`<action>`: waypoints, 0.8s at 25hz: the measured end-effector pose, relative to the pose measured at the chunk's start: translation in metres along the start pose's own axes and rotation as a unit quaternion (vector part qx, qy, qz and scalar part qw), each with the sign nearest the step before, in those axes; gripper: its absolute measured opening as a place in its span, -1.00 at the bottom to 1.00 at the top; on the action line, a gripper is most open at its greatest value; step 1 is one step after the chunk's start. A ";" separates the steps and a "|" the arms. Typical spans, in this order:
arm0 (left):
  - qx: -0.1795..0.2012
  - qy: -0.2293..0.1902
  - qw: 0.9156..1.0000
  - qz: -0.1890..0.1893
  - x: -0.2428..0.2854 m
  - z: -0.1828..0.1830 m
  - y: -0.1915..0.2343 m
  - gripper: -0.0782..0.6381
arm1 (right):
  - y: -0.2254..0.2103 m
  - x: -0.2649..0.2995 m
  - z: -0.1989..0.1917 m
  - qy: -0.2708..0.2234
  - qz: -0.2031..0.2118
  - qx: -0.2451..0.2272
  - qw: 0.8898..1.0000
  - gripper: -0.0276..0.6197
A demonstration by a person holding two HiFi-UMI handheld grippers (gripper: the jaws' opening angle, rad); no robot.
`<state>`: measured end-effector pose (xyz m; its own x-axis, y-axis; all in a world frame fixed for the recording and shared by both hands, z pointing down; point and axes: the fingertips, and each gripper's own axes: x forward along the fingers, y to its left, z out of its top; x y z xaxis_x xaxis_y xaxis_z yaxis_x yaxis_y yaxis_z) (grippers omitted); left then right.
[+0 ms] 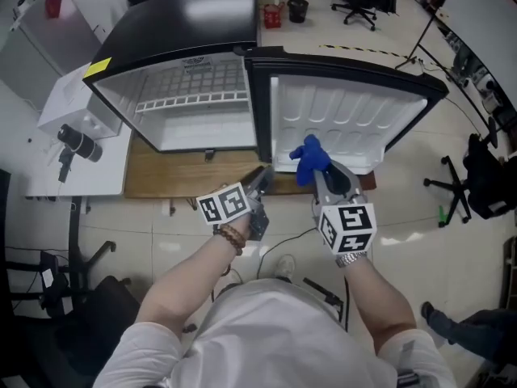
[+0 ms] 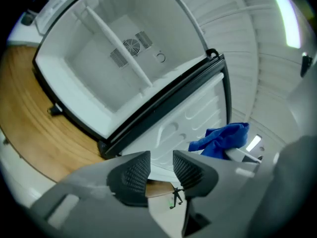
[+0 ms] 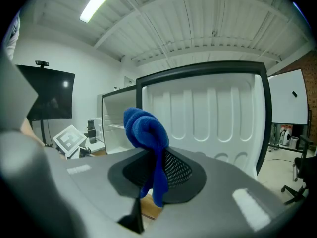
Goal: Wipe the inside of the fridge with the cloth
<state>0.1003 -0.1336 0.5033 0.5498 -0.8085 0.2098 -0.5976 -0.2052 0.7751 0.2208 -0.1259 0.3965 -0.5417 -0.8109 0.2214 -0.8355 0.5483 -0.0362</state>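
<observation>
Right now I count one fridge [image 1: 202, 132], its door [image 1: 347, 120] open, and one blue cloth [image 3: 143, 128] pinched in my right gripper [image 3: 157, 171] before that door; my left gripper [image 2: 161, 171] gapes empty.

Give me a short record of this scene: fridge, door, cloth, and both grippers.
fridge: small, white inside, one shelf, stands on a wooden board
door: swung wide open
cloth: blue, held in front of the door, not yet inside the fridge
right gripper: jaws closed on the cloth
left gripper: jaws apart, nothing between them
</observation>
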 end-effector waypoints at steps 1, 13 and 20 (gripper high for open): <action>0.023 -0.006 1.000 0.004 -0.013 0.011 0.000 -0.41 | 0.012 0.001 0.004 -0.003 0.004 0.000 1.000 -0.75; 0.269 -0.052 0.962 -0.009 -0.191 0.114 -0.044 -0.59 | 0.173 -0.007 0.049 -0.036 0.034 0.002 0.999 -0.75; 0.325 -0.065 0.943 0.004 -0.245 0.115 -0.073 -0.73 | 0.221 -0.027 0.057 -0.038 0.061 -0.013 0.997 -0.75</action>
<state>-0.0581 0.0159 0.3272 0.4930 -0.8635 0.1065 -0.8562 -0.4599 0.2355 0.0454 0.0057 0.3265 -0.6450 -0.7509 0.1419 -0.7613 0.6476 -0.0337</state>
